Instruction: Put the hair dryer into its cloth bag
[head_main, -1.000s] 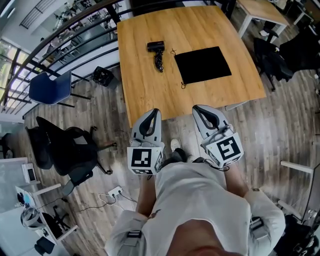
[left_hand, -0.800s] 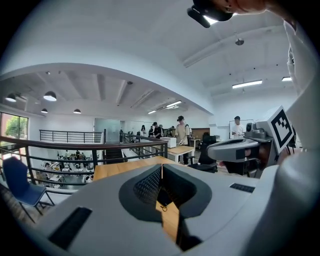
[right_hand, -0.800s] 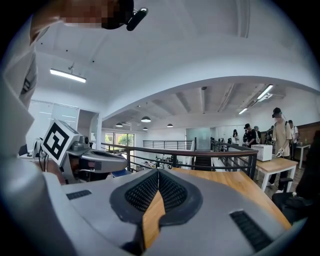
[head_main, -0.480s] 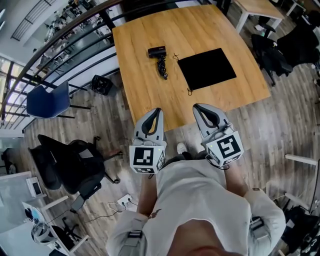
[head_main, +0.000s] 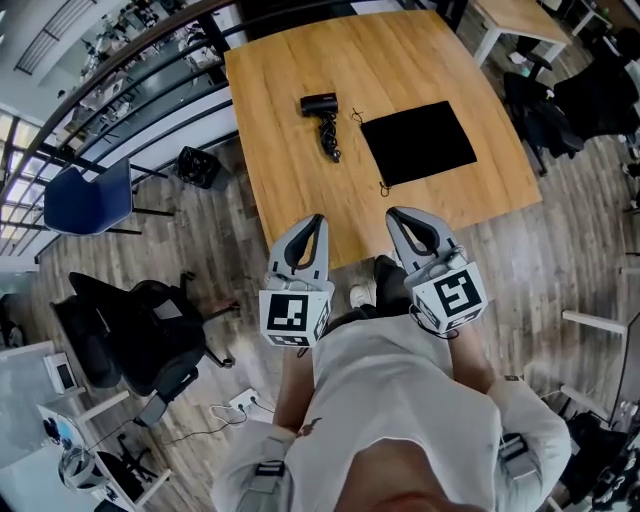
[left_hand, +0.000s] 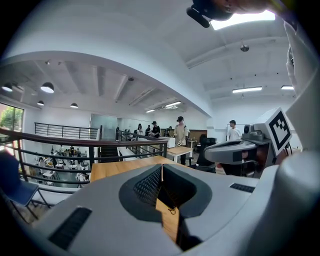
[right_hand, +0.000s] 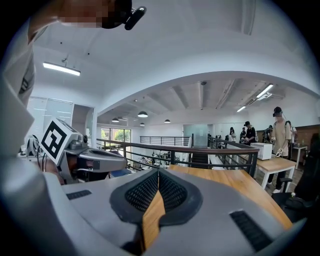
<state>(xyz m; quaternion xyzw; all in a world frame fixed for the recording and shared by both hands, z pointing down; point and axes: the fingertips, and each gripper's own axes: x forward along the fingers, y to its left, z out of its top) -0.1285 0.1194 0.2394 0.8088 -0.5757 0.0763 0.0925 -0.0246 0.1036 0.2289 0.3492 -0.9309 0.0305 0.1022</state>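
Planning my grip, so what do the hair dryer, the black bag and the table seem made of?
Hair dryer: likely black plastic, with a rigid shape. Bag: black cloth, matte, lying limp and flat. Table: wood or wood-look laminate, grain lines showing.

Wooden table (head_main: 300, 190), grey plank floor (head_main: 560, 270), blue chair (head_main: 90, 200), black office chair (head_main: 140, 330), dark railing (left_hand: 121, 141)

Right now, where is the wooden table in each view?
Head view: the table fills the top centre.
Left gripper view: its top shows left of centre, beyond the shut jaws.
Right gripper view: its top runs right of centre, beyond the shut jaws.
Shared landmark: the black railing beside it.
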